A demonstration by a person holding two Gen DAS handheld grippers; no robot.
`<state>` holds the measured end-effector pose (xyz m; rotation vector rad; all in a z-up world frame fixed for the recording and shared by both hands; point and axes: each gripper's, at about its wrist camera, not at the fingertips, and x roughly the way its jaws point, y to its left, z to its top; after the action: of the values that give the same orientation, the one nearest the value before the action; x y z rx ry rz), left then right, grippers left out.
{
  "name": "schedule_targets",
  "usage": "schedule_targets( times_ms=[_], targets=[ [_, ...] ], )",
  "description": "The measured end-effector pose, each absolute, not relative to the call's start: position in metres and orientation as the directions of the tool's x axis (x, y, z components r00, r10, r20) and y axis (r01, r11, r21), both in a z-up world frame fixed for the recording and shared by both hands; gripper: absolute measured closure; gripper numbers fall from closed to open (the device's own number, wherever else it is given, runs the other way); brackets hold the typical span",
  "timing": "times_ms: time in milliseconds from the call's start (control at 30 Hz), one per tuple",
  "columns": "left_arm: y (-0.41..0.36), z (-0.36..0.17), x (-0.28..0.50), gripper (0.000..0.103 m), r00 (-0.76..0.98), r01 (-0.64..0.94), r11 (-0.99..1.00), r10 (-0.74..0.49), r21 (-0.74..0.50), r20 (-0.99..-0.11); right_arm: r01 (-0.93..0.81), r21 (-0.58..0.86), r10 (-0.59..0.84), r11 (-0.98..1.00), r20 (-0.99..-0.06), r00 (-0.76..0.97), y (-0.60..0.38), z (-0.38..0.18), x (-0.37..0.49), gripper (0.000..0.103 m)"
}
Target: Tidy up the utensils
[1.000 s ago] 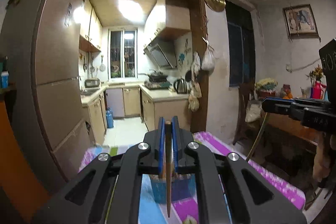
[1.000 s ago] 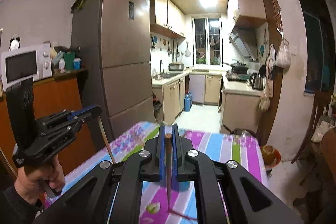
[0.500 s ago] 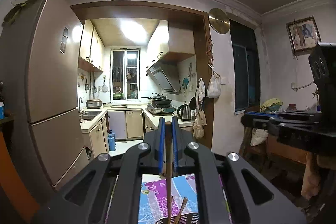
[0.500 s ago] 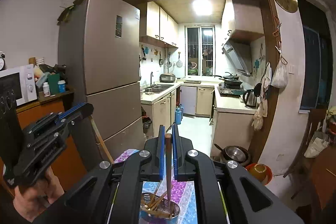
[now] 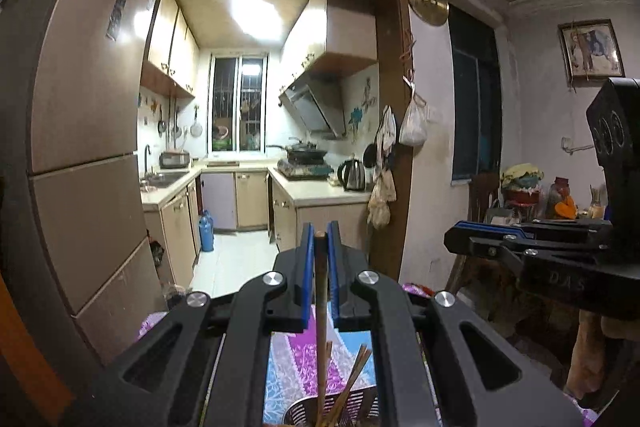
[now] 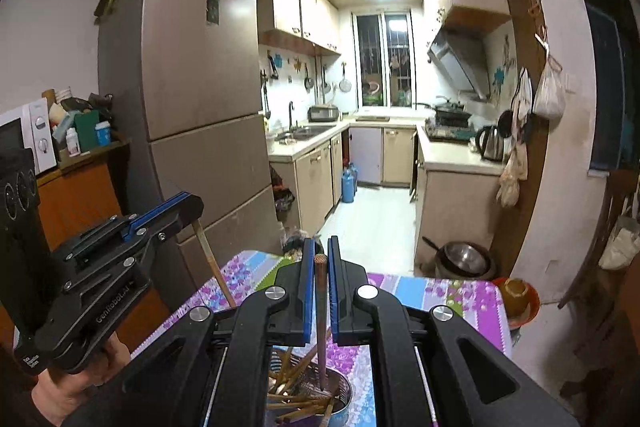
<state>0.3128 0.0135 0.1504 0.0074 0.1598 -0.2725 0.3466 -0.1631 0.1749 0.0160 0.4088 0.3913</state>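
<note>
We've each black gripper, left and right, clamped on one upright brown wooden chopstick, tips poised over the round metal holder for dropping in.

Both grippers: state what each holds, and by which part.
Left gripper grips a chopstick by its top end; right gripper grips another chopstick likewise.

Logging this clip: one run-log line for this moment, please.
left gripper: shut on chopstick | right gripper: shut on chopstick | both over metal holder of chopsticks | table
</note>
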Motion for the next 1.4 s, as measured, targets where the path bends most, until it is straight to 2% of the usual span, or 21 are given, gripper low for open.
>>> schedule_targets(
  times_ms=[233, 300, 333, 367, 467, 600, 700, 733, 767, 800, 833, 867, 900, 967, 1100, 1233, 1333, 1400],
  targets=[
    [0.014, 0.124, 0.329, 0.096, 0.941, 0.256, 0.967, -0.252, -0.01, -0.224, -0.371, 0.124, 0.386, 0.92, -0.433, 0.815, -0.163, 0.146, 0.363, 0.095],
    [0.015, 0.121, 0.333, 0.081, 0.94, 0.25, 0.968, -0.246, -0.012, -0.238, -0.376, 0.132, 0.394, 0.917, -0.439, 0.808, -0.163, 0.142, 0.366, 0.095],
    [0.016, 0.121, 0.333, 0.057, 0.942, 0.244, 0.97, -0.24, -0.013, -0.235, -0.376, 0.133, 0.394, 0.917, -0.438, 0.808, -0.163, 0.142, 0.366, 0.095],
    [0.016, 0.122, 0.332, 0.045, 0.946, 0.236, 0.972, -0.232, -0.012, -0.224, -0.377, 0.132, 0.395, 0.917, -0.437, 0.808, -0.162, 0.142, 0.366, 0.094],
    [0.02, 0.125, 0.328, 0.045, 0.952, 0.226, 0.974, -0.224, -0.015, -0.21, -0.374, 0.128, 0.391, 0.919, -0.422, 0.818, -0.163, 0.144, 0.363, 0.084],
    [0.025, 0.137, 0.316, 0.042, 0.96, 0.21, 0.977, -0.211, -0.021, -0.186, -0.366, 0.116, 0.382, 0.923, -0.38, 0.842, -0.169, 0.157, 0.35, 0.081],
    [0.036, 0.154, 0.295, 0.032, 0.973, 0.18, 0.984, -0.181, -0.016, -0.143, -0.363, 0.105, 0.377, 0.926, -0.323, 0.868, -0.181, 0.176, 0.327, 0.069],
    [0.044, 0.162, 0.282, 0.026, 0.978, 0.169, 0.985, -0.171, -0.019, -0.117, -0.369, 0.099, 0.381, 0.924, -0.292, 0.877, -0.186, 0.185, 0.314, 0.063],
    [0.052, 0.168, 0.268, 0.016, 0.984, 0.154, 0.988, -0.156, -0.024, -0.088, -0.371, 0.083, 0.38, 0.925, -0.26, 0.888, -0.191, 0.193, 0.298, 0.054],
    [0.058, 0.173, 0.256, 0.011, 0.988, 0.14, 0.99, -0.142, -0.028, -0.066, -0.371, 0.071, 0.376, 0.926, -0.236, 0.896, -0.195, 0.198, 0.285, 0.048],
    [0.069, 0.178, 0.233, 0.006, 0.993, 0.114, 0.993, -0.115, -0.034, -0.029, -0.371, 0.057, 0.375, 0.927, -0.198, 0.906, -0.201, 0.202, 0.264, 0.031],
    [0.078, 0.18, 0.215, 0.006, 0.995, 0.096, 0.995, -0.096, -0.036, -0.003, -0.366, 0.036, 0.367, 0.93, -0.164, 0.916, -0.205, 0.203, 0.242, 0.021],
    [0.084, 0.181, 0.198, 0.006, 0.996, 0.084, 0.996, -0.084, -0.033, 0.015, -0.362, 0.022, 0.361, 0.932, -0.142, 0.921, -0.209, 0.202, 0.227, 0.018],
    [0.096, 0.175, 0.162, 0.006, 0.997, 0.056, 0.998, -0.055, -0.019, 0.05, -0.358, 0.002, 0.356, 0.934, -0.106, 0.928, -0.216, 0.194, 0.19, 0.005],
    [0.114, 0.144, 0.102, 0.006, 0.997, -0.057, 0.998, 0.059, -0.033, 0.053, -0.339, 0.027, 0.34, 0.94, -0.075, 0.937, -0.231, 0.148, 0.119, 0.005],
    [0.116, 0.094, 0.062, 0.005, 0.997, 0.023, 0.994, -0.03, -0.103, -0.068, -0.323, 0.11, 0.335, 0.94, -0.113, 0.935, -0.233, 0.088, 0.071, 0.005],
    [0.101, 0.06, 0.047, 0.005, 0.984, -0.059, 0.995, 0.043, -0.086, -0.174, -0.31, 0.122, 0.327, 0.943, -0.152, 0.933, -0.219, 0.057, 0.049, 0.005],
    [0.087, 0.045, 0.043, 0.005, 0.978, -0.063, 0.998, 0.056, -0.029, -0.2, -0.296, 0.121, 0.314, 0.947, -0.164, 0.935, -0.207, 0.041, 0.035, 0.005]
  ],
)
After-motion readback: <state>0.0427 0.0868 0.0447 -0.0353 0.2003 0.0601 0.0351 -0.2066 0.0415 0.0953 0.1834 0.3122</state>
